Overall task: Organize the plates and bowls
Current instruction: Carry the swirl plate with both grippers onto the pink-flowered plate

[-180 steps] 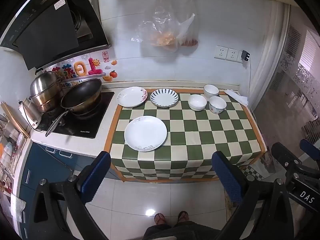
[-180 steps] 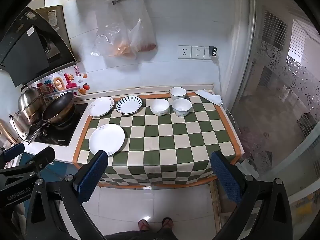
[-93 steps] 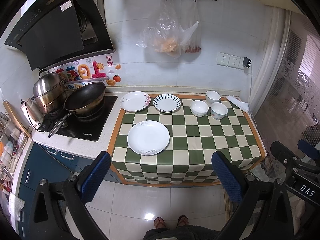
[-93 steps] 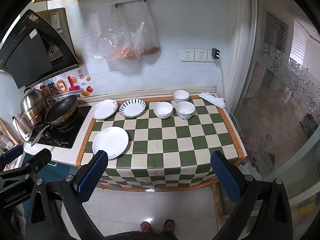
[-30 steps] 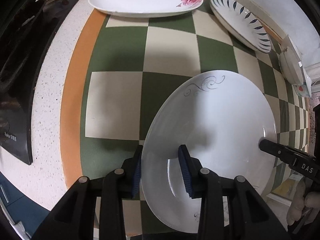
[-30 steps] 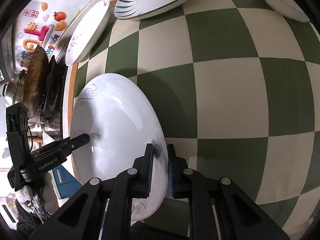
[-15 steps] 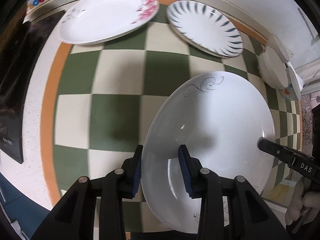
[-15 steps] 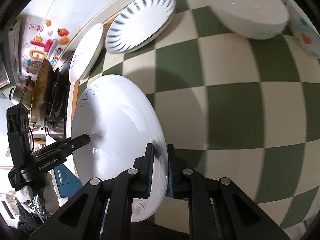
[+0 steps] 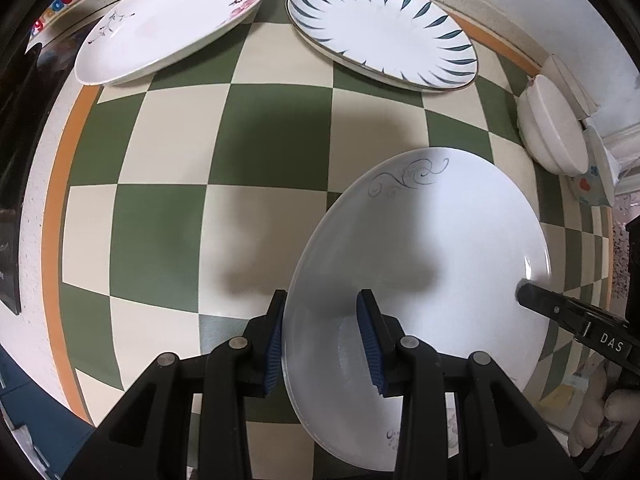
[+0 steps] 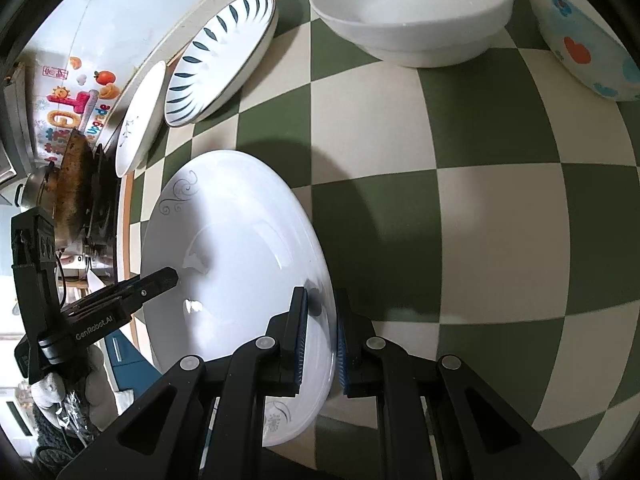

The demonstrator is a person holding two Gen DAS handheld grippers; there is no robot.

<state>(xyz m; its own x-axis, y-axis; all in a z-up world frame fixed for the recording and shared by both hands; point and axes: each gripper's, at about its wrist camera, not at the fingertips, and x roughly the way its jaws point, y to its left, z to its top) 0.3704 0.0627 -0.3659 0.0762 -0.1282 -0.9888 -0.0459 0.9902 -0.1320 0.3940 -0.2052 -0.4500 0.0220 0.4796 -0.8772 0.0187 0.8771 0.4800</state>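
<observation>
A plain white plate (image 9: 432,240) with a grey scroll mark is held above the checked cloth. My left gripper (image 9: 324,332) is shut on its near left rim. My right gripper (image 10: 322,336) is shut on the opposite rim, and the plate (image 10: 236,264) fills the left of the right wrist view. A blue-striped plate (image 9: 384,28) and a pink-flower plate (image 9: 172,20) lie at the back. A white bowl (image 10: 412,12) and a bowl with a heart pattern (image 10: 580,40) stand at the back right.
The green and cream checked cloth (image 9: 168,224) has an orange border. A dark wok (image 10: 72,180) and a steel pot sit on the hob to the left. The tiled wall runs behind the dishes.
Both grippers have carried the white plate up and toward the back of the counter; the striped plate and the bowls appear larger and closer.
</observation>
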